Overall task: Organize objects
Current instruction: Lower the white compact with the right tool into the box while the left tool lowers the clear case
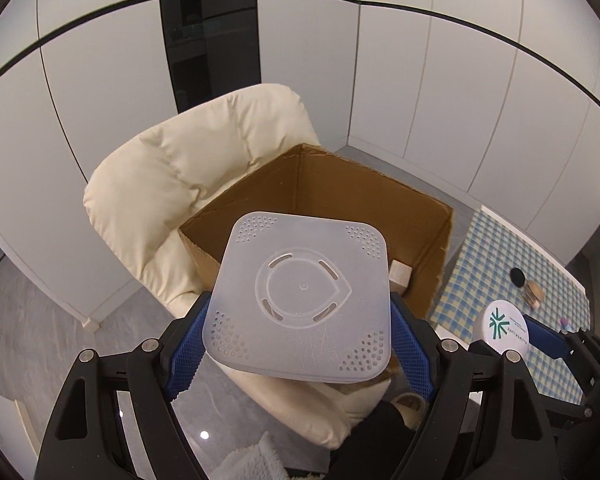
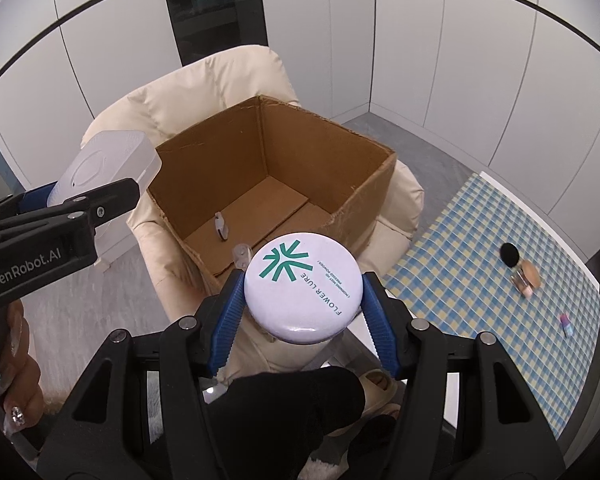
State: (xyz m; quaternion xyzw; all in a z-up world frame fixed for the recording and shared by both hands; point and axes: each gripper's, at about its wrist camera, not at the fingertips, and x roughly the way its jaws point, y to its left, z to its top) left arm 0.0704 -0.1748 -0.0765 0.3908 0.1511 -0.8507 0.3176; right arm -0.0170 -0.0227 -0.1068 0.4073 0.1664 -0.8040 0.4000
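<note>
An open cardboard box [image 1: 372, 200] [image 2: 364, 184] rests on a cream armchair [image 1: 180, 184] [image 2: 180, 108]. My left gripper [image 1: 300, 332] is shut on a frosted square plastic container [image 1: 300, 300] [image 2: 100, 164], held over the box's near left corner. My right gripper [image 2: 303, 300] is shut on a round white jar [image 2: 300, 284] [image 1: 504, 326] with a green logo, held just before the box's near edge. A small white item [image 2: 221, 229] lies on the box floor, and a pale block [image 1: 400, 274] sits inside too.
A blue and yellow checked tablecloth [image 2: 480, 248] [image 1: 500, 248] lies to the right with a makeup brush [image 2: 510, 255] [image 1: 518, 277], small cosmetic bottles [image 2: 528, 276] and a tiny tube [image 2: 566, 322]. White panelled walls stand behind. A person's hand [image 2: 16, 364] and slippered foot [image 2: 380, 388] show below.
</note>
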